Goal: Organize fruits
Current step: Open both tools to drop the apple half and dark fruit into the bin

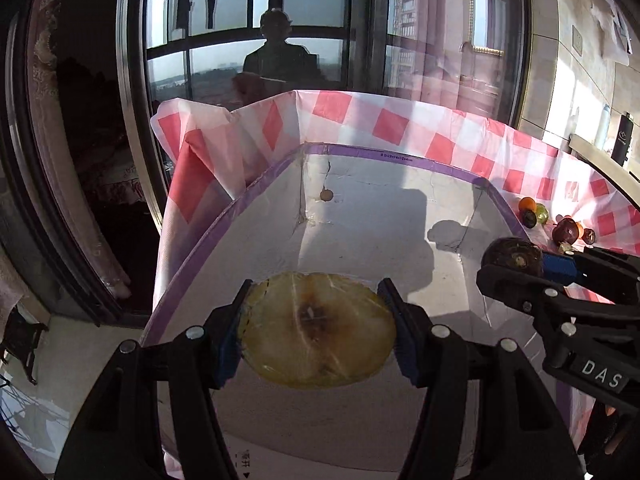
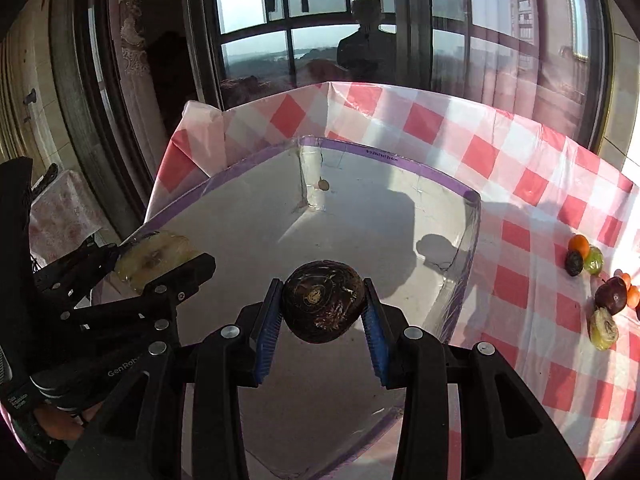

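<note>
Left gripper (image 1: 318,326) fingers clamp a wrapped yellow fruit slice (image 1: 318,330) above the white box (image 1: 360,208). Right gripper (image 2: 322,306) fingers grip a dark round fruit (image 2: 323,300) over that box. The right wrist view alone shows a wrapped green fruit (image 2: 603,328) on the counter, right of its fingers.

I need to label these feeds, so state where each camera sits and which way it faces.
Left wrist: on the left gripper, looking along its fingers over the white box; it clamps a yellow fruit slice; the right gripper enters at right.
Right wrist: on the right gripper, facing the same box; it clamps a dark round fruit; the left gripper enters at left.
Shared: box, checkered cloth, loose fruits, window.
</note>
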### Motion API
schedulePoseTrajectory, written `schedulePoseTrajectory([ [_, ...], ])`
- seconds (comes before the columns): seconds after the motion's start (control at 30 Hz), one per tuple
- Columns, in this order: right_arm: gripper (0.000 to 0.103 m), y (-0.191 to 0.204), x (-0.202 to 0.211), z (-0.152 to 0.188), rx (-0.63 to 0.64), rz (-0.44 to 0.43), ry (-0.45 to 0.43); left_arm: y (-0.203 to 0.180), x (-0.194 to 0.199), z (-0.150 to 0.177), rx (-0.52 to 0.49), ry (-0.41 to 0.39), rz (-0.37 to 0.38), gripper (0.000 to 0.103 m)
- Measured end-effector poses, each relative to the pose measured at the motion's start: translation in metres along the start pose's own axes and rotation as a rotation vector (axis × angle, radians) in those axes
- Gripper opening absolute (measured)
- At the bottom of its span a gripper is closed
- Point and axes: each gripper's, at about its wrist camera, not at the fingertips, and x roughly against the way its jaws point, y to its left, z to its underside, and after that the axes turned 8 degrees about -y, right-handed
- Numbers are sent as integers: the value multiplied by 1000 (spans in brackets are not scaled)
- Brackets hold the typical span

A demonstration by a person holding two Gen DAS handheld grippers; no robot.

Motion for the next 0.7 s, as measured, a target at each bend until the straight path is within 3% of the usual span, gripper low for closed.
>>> schedulePoseTrajectory([
  [0.13,39,22,-40,6,186,56,163,-3,-27,2,-116,132,-23,62],
  [0.23,38,28,-63,17,271,70,267,0,-38,8,-140,202,20,61],
  [0.43,39,30,-75,24,312,-4,405,-3,-47,12,-224,314,64,61],
  [0.53,39,26,-81,31,312,-61,502,-2,-53,13,-264,369,35,61],
  [0.7,57,25,-74,30,311,-38,496,3,-51,13,-229,402,38,62],
])
